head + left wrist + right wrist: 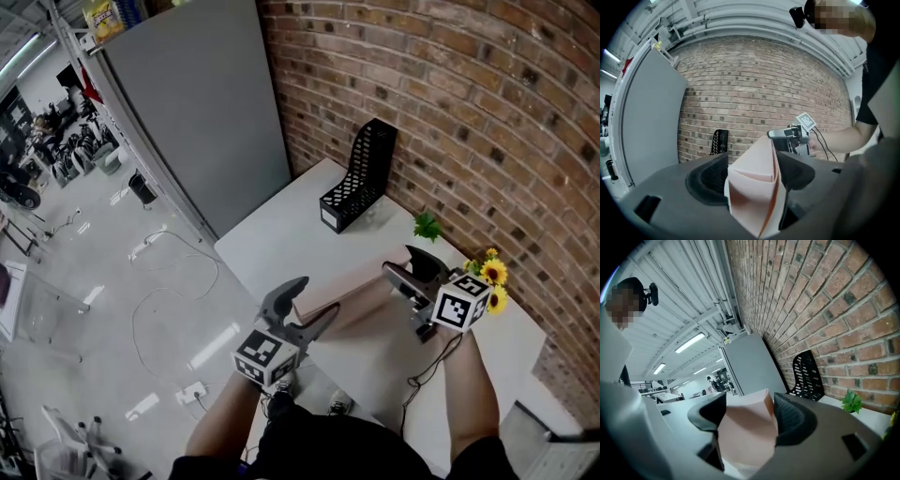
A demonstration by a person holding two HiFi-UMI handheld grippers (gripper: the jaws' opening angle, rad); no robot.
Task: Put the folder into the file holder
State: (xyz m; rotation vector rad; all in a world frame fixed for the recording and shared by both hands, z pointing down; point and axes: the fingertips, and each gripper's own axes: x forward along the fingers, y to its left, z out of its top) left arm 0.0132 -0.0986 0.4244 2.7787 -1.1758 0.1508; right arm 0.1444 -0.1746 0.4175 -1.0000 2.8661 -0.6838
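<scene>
A pale pink folder (354, 292) is held up over the white table (281, 239), spanning from one gripper to the other. My left gripper (309, 306) is shut on its near-left end; in the left gripper view the folder (757, 187) fills the gap between the jaws. My right gripper (410, 265) is shut on the far-right end, and the folder (747, 432) sits pressed between its pads. The black perforated file holder (358, 178) stands upright at the back of the table against the brick wall, and also shows as the file holder (719, 141) and the file holder (809, 376).
A brick wall (450, 103) runs along the table's far side. A tall grey panel (202, 103) stands at the back left. A small green plant (427, 225) and yellow flowers (491, 277) sit by the wall. A cable (431, 366) trails from the right gripper. Left of the table, the floor drops away.
</scene>
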